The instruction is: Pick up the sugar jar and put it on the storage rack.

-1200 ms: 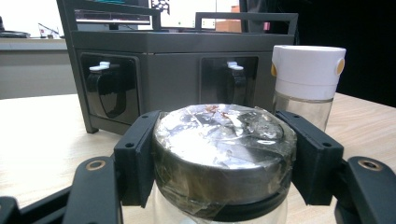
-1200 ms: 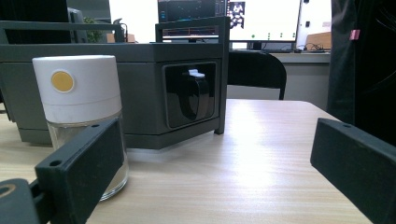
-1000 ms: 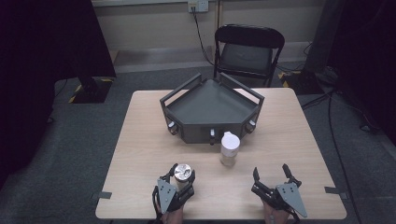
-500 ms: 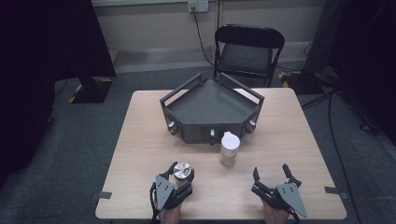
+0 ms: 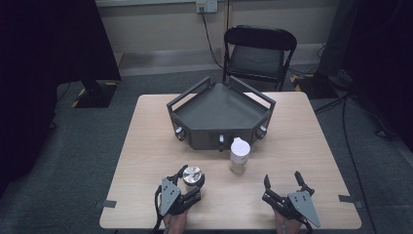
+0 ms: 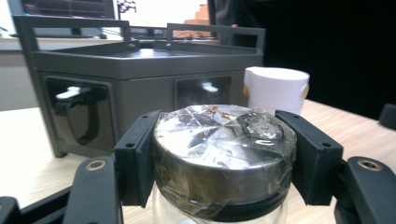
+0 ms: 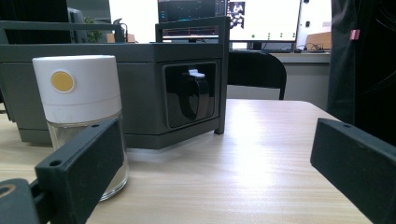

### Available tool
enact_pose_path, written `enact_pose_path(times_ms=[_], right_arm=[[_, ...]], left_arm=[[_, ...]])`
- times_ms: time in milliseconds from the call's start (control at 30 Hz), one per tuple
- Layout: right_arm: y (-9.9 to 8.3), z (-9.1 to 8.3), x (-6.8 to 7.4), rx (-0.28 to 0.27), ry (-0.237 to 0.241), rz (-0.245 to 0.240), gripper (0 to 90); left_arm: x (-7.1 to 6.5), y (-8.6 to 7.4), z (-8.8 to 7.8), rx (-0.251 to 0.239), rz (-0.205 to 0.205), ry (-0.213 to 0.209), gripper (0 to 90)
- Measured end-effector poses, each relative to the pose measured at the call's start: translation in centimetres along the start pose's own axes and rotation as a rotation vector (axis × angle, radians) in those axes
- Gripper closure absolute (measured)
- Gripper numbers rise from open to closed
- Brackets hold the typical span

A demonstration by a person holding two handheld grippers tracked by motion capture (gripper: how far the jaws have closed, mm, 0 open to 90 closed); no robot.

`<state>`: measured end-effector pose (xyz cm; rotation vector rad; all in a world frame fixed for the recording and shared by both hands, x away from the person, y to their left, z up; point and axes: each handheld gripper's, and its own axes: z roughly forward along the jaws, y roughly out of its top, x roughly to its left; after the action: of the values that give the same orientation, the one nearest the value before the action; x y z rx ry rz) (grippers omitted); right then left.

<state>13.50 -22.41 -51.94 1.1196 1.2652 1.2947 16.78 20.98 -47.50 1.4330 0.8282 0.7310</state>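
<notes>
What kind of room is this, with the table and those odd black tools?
Probably a lab or test room, not a home. A bare wooden table stands on grey carpet beside a folding chair, computer monitors glow behind, and a grey box-like tray looks purpose-built for trials.

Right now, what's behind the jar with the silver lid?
Behind the jar, held by the left hand-held gripper, stand the grey tray and a white-capped jar. The silver lid hides that jar's base and part of the tray's front.
</notes>
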Motion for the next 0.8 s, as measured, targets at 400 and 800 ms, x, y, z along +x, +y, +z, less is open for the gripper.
enact_pose_path(times_ms=[400, 800], right_arm=[[0.0, 0.0, 0.0, 0.0, 0.0, 0.0, 1.5], [0.0, 0.0, 0.0, 0.0, 0.002, 0.0, 1.5]], left_arm=[[2.3, 1.7, 0.2, -0.002, -0.04, -0.077, 34.8], [3.3, 5.7, 1.1, 0.027, -0.056, -0.087, 34.8]])
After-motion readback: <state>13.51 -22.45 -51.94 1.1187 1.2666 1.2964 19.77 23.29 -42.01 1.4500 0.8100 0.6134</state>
